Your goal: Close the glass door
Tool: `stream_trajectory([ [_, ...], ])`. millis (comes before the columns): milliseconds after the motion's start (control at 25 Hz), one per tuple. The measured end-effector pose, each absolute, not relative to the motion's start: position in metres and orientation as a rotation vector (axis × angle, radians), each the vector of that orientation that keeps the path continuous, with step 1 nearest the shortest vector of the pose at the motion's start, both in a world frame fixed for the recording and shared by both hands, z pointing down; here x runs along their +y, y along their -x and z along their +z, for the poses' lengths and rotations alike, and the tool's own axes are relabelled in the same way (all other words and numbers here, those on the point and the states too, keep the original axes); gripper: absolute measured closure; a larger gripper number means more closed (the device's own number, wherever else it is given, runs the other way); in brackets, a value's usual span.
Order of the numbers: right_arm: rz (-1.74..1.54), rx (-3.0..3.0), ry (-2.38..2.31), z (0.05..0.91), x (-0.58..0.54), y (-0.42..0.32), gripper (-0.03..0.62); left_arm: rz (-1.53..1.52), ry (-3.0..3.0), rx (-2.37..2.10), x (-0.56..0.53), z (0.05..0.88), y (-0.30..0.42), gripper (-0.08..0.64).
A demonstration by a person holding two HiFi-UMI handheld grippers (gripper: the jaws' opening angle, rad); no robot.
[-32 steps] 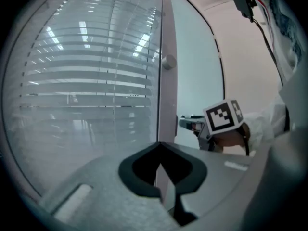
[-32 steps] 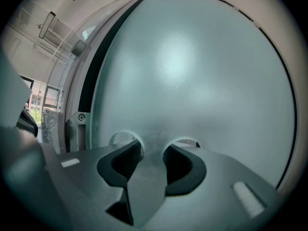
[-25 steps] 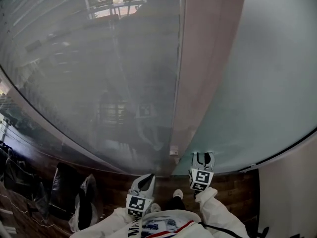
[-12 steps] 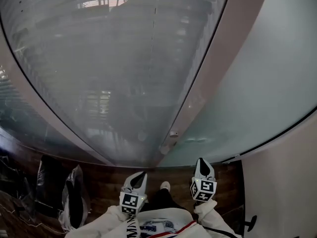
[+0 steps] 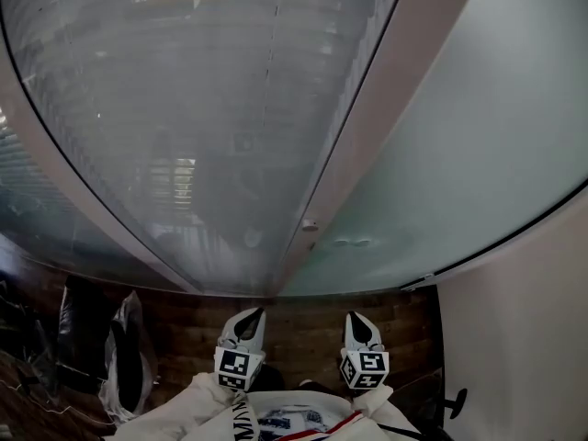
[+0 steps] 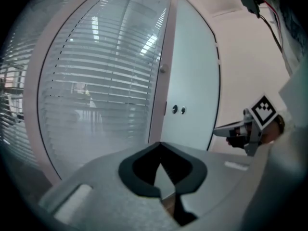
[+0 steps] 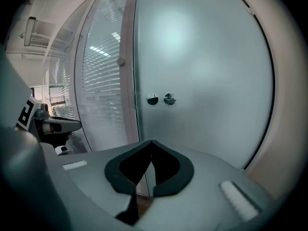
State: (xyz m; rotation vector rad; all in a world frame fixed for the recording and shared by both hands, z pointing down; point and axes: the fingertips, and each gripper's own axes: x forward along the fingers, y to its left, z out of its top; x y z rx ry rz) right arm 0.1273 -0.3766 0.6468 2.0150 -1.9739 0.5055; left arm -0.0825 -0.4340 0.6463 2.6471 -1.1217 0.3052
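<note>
The frosted glass door (image 5: 459, 145) stands upright ahead, its left edge lying along a pink post (image 5: 367, 136). Two small round fittings (image 5: 354, 243) sit near that edge; in the right gripper view the fittings (image 7: 160, 99) are straight ahead on the door (image 7: 202, 71). My left gripper (image 5: 248, 318) and right gripper (image 5: 358, 322) hang low before the door, apart from it, both shut and empty. The left gripper (image 6: 160, 143) points at the post beside the door (image 6: 192, 71). The right gripper (image 7: 151, 141) points at the door's edge.
Left of the post is a glass panel with slatted blinds (image 5: 211, 108). Dark bags (image 5: 92, 347) lie on the wooden floor (image 5: 303, 320) at the lower left. A pale wall (image 5: 524, 320) runs along the right, with a small dark fitting (image 5: 452, 399) at its foot.
My right gripper has drawn back from the door's lower edge and its jaws, open a second ago, are shut. Both grippers sit lower and further from the door.
</note>
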Motion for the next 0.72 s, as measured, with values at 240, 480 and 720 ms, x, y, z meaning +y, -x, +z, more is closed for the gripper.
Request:
stream_trajectory([
  [240,0.507,-2.027,-2.004,0.644,-0.342,-0.134,0.584,0.344,-2.667,-1.133,-0.404,0.642,0.066,0.558],
  [480,0.658,-2.098,-1.967,0.664,-0.270,-0.152,0.584,0.389,-2.739,-1.107,-0.334,0.633,0.024,0.558],
  [720,0.689,-2.180,-2.022,0.650,-0.187,-0.178,0.584,0.417,-2.788,-1.064,-0.247,0.625,-0.018,0.558],
])
